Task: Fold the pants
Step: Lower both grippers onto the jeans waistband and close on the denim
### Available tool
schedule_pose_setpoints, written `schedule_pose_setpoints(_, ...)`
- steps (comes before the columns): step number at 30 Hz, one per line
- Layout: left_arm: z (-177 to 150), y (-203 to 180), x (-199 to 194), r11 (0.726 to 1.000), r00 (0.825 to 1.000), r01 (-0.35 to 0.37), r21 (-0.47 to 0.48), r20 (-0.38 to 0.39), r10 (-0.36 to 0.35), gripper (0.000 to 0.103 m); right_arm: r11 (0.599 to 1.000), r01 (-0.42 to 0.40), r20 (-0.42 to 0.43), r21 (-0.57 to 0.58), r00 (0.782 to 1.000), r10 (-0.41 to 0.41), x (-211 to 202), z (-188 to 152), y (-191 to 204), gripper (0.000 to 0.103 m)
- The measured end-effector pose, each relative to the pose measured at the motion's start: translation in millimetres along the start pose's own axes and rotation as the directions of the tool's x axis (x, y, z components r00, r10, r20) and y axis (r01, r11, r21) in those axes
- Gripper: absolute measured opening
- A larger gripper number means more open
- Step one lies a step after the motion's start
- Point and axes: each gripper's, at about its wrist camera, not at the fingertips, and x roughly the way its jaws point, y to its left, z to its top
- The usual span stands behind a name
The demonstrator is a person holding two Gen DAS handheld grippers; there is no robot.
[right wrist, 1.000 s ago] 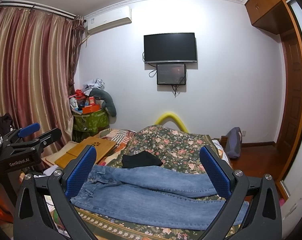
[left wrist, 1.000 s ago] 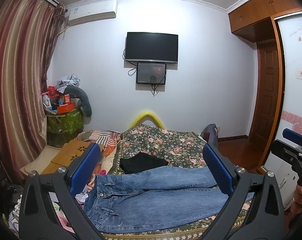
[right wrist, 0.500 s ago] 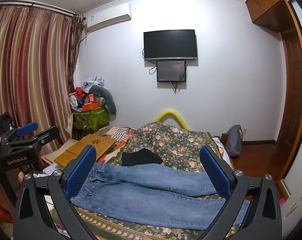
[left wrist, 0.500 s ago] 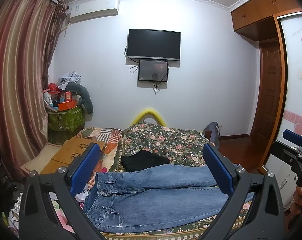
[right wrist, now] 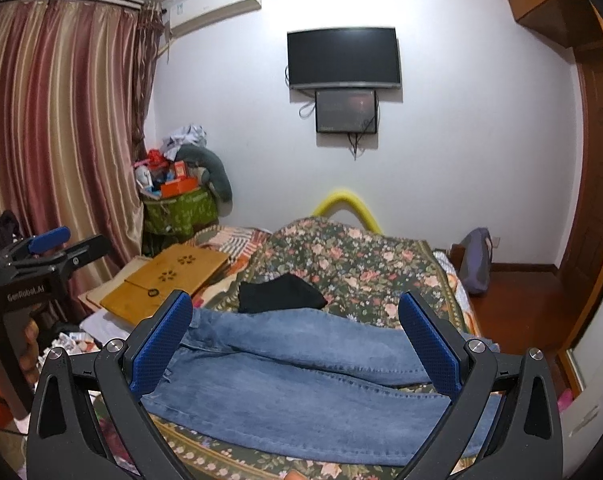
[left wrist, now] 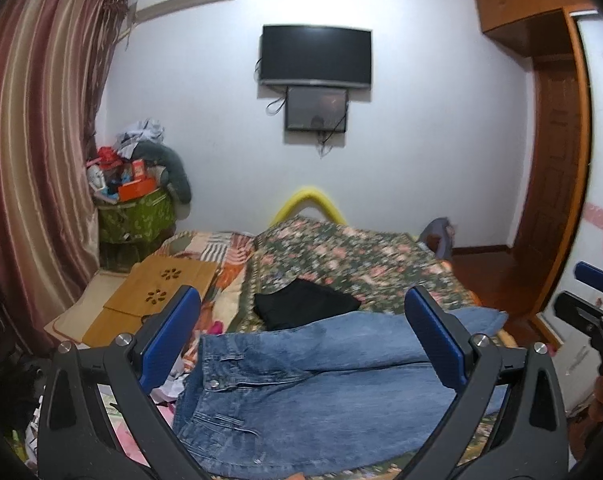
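On the bed [left wrist: 341, 256], beyond both pairs of fingers, blue jeans [left wrist: 301, 392] lie flat, waist toward the left; their near hem is cut off by the frame. A black garment [right wrist: 279, 294] sits just behind them. Left gripper [left wrist: 301, 344] and right gripper [right wrist: 295, 344] hover spread wide, empty.

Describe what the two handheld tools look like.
Both match: the left tool and right tool have black angular frames with silver screws and two fingers faced with textured blue pads. The left tool's side carries white "GenRobot.AI" lettering and a blue lever.
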Motion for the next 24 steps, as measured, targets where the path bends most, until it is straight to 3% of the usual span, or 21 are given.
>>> schedule_pose_setpoints(6,-2,21,76,0.999,0.993,-0.043,0.018,-0.109,0.045,0.103,1.0,-0.008,-0.071,0.009,0.997,0.009,54,-6,-20,0.102)
schedule_pose_setpoints(14,-23,69,203,0.997,0.951,-0.078,0.028,-0.297,0.083,0.103,1.0,-0.013,-0.188,-0.017,0.982,0.009,138,-18,-52,0.102)
schedule_pose_setpoints(18,-44,94,258,0.987,0.918,-0.154,0.049,-0.363,0.161,0.103,0.999,-0.038,-0.253,-0.02,0.967,0.032,183,-27,-68,0.102)
schedule_pose_setpoints(24,-90,150,334,0.97,0.835,-0.244,0.009,-0.507,0.215,0.103,0.994,-0.1,-0.358,-0.034,0.93,0.081,259,-47,-95,0.102)
